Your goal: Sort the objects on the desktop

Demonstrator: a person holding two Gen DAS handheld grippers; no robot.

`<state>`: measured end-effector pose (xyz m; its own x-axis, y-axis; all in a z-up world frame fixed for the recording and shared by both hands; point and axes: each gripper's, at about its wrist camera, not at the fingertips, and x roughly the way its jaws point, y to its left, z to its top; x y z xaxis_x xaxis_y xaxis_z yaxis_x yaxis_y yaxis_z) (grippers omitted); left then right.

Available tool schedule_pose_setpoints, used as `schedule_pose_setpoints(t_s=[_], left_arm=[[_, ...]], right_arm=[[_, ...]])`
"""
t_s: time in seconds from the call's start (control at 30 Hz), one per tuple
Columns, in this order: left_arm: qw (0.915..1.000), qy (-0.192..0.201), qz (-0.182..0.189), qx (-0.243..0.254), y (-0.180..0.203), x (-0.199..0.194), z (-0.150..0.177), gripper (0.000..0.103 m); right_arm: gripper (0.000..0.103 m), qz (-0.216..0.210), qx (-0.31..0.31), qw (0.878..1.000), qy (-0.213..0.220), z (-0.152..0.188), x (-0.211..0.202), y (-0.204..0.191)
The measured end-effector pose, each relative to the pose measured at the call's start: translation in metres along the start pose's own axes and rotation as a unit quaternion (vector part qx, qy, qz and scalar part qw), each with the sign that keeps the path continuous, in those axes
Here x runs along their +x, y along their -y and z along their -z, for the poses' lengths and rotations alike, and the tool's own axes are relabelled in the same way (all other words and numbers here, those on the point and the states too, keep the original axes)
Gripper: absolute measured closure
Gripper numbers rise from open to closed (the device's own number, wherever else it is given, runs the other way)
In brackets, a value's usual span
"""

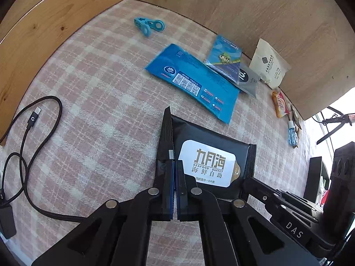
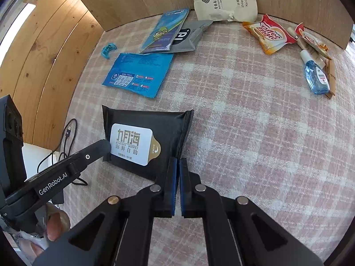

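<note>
A black wet-wipes pack point(image 1: 208, 159) with a white label lies on the pink checked cloth; it also shows in the right wrist view point(image 2: 144, 144). My left gripper point(image 1: 175, 164) is shut on the pack's left sealed edge, which is lifted. My right gripper point(image 2: 178, 161) is shut on the pack's right sealed edge. The left gripper point(image 2: 104, 147) shows at the pack's left edge in the right wrist view. A blue wipes sachet point(image 1: 195, 82) lies beyond the pack, also in the right wrist view point(image 2: 139, 75).
A blue clip point(image 1: 149, 25), a cartoon sachet point(image 1: 224, 55), a grey sachet point(image 1: 247, 79) and a beige shower-cap packet point(image 2: 224, 0) lie near the wooden back wall point(image 1: 266, 22). Coffee-mate packets point(image 2: 270, 35) and a small blue bottle point(image 2: 316, 75) lie far right. A black USB cable point(image 1: 28, 133) lies left.
</note>
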<state>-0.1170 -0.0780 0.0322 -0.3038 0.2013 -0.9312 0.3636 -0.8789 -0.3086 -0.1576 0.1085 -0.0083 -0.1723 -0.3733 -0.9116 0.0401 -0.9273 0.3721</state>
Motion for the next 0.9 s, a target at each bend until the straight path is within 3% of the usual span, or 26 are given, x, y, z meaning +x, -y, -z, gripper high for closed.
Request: schedule_pose_setpoints(t_s=[0.07, 0.1, 0.13, 0.27, 0.37, 0.4, 0.6, 0.9], left_arm=[[1.0, 0.006, 0.006, -0.004, -0.004, -0.003, -0.002, 0.096], [0.9999, 0.004, 0.008, -0.007, -0.006, -0.004, -0.003, 0.07], [0.9999, 0.006, 0.01, -0.009, -0.007, -0.005, -0.005, 0.052], [0.9999, 0.012, 0.003, -0.009, -0.011, -0.004, -0.011, 0.06], [0.9996, 0.005, -0.026, -0.005, -0.012, 0.003, -0.014, 0.096], [0.9997, -0.001, -0.022, -0.008, -0.014, 0.006, -0.014, 0.101], [0.9997, 0.005, -0.004, -0.023, -0.016, 0.001, -0.011, 0.103], [0.9996, 0.027, 0.009, 0.003, 0.003, -0.029, -0.002, 0.103]], right_arm=[[0.1, -0.003, 0.001, 1.0, -0.004, -0.002, 0.001, 0.0], [0.099, -0.005, 0.004, 1.0, -0.005, -0.003, 0.001, 0.002], [0.098, -0.006, 0.007, 1.0, -0.005, -0.004, 0.001, 0.003], [0.097, -0.012, 0.011, 1.0, -0.009, -0.008, 0.003, 0.007], [0.097, -0.008, 0.006, 1.0, -0.007, -0.009, 0.003, 0.005], [0.097, -0.007, 0.007, 1.0, -0.006, -0.01, 0.003, 0.006], [0.1, -0.004, 0.011, 1.0, 0.005, -0.011, 0.0, 0.006], [0.101, -0.007, 0.015, 1.0, 0.027, -0.003, -0.027, 0.008]])
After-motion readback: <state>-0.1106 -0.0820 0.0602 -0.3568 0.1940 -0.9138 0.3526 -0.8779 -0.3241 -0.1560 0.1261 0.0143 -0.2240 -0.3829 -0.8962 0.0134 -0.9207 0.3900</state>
